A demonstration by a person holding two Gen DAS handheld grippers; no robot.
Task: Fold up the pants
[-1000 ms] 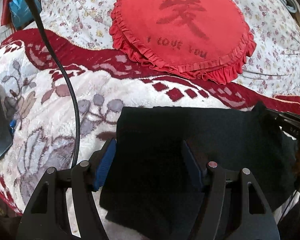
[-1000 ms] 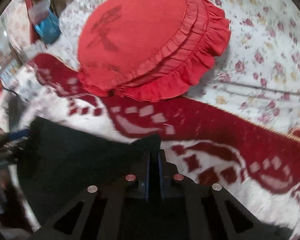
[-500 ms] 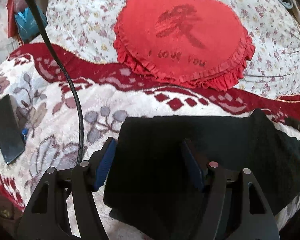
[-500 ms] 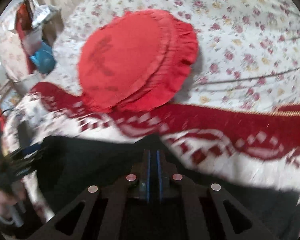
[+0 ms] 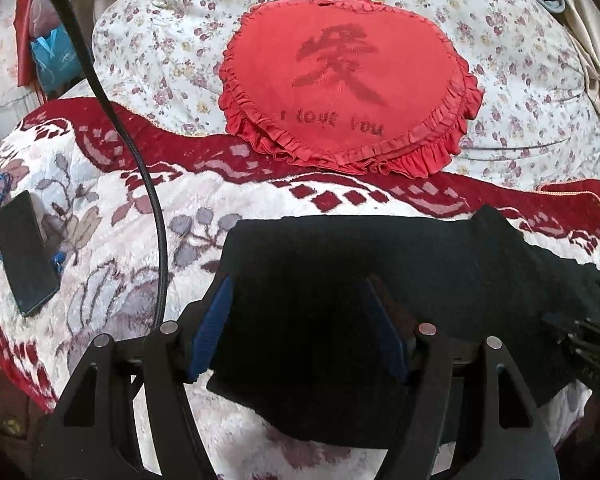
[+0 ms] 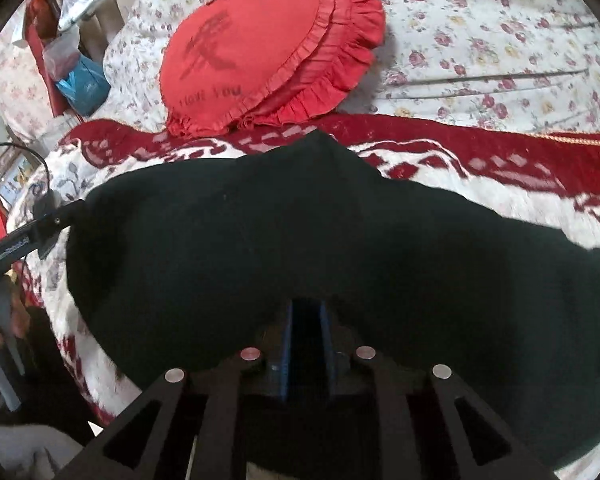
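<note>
Left gripper [image 5: 300,320] is hovering with its blue pads spread wide over the black pants [image 5: 380,280], gripping nothing. Right gripper [image 6: 306,332] is sitting with its pads nearly together, pinching the near edge of the pants, which are lying folded on the patterned blanket [image 5: 100,240] below the red heart pillow [image 5: 348,80].

The red heart-shaped cushion [image 5: 348,84] carries a large dark Chinese-style character, too smudged to read surely, and beneath it the words "I love you"; the right wrist view shows the same lettering blurred, and small white print on the left gripper [image 6: 16,246] is illegible
</note>
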